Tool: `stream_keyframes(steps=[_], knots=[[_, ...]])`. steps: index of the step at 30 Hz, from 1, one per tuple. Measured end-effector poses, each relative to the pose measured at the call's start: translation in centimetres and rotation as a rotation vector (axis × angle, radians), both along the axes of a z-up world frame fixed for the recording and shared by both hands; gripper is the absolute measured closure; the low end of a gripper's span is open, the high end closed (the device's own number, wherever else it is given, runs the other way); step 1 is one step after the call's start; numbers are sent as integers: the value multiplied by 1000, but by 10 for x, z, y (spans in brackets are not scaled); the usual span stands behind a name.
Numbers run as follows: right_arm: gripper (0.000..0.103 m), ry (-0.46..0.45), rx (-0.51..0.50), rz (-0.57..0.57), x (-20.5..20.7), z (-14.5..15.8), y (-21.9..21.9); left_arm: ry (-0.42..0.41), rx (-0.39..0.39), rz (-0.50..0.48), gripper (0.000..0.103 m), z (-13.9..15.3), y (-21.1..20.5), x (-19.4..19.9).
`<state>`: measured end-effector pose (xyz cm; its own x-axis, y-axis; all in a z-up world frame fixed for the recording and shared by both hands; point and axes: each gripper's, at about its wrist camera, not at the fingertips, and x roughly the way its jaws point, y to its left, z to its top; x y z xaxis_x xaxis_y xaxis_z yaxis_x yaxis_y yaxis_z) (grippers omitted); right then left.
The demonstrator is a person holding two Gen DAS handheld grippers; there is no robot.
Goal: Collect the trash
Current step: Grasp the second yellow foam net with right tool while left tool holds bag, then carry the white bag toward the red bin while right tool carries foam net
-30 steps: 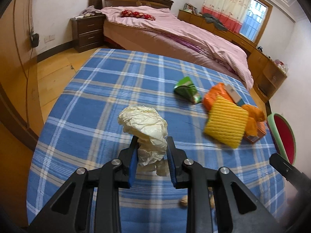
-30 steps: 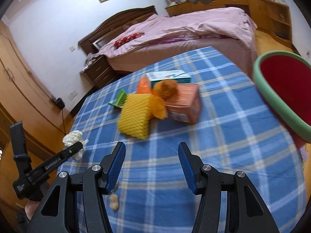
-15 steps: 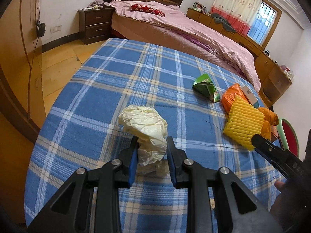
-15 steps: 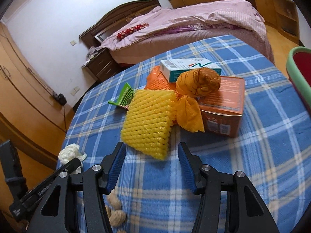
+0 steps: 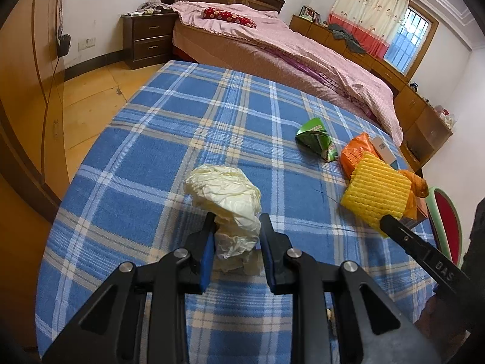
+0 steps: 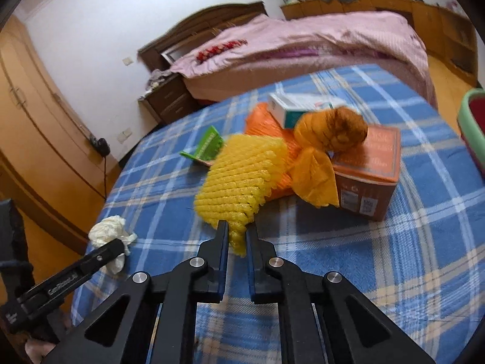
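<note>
My left gripper [image 5: 237, 221] is shut on a crumpled cream paper wad [image 5: 225, 194] and holds it over the blue plaid tablecloth [image 5: 169, 139]. My right gripper [image 6: 237, 230] is shut on the near corner of a yellow foam net [image 6: 239, 182]; the net also shows in the left wrist view [image 5: 376, 194]. Behind it lie an orange net [image 6: 266, 121], a tied orange bag [image 6: 330, 133], an orange-brown box [image 6: 369, 166], a white box [image 6: 300, 106] and a green wrapper [image 5: 316, 138]. The paper wad also shows in the right wrist view [image 6: 110, 230].
A red bin with a green rim [image 5: 445, 224] stands off the table's right edge, also in the right wrist view [image 6: 473, 127]. A pink bed [image 5: 288, 45], a nightstand [image 5: 148, 39] and wooden cabinets [image 5: 424, 112] stand beyond. A peanut shell [image 5: 330, 314] lies near my left gripper.
My right gripper moved forward to the yellow foam net and closed on its corner. My left gripper kept hold of the paper wad and rose slightly.
</note>
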<state>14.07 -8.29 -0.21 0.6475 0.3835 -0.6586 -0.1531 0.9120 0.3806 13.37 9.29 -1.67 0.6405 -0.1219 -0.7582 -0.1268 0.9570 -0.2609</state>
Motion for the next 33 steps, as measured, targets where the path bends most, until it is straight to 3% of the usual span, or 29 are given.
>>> stream_keyframes(steps=[10, 20, 33], knots=[[93, -103, -1, 15, -48, 31, -6, -39, 2, -48, 76, 21, -21, -19], [93, -172, 22, -81, -95, 61, -46, -110, -5, -136, 76, 55, -55, -42], [93, -242, 10, -248, -153, 88, -98, -144, -77, -360, 76, 99, -121, -63]])
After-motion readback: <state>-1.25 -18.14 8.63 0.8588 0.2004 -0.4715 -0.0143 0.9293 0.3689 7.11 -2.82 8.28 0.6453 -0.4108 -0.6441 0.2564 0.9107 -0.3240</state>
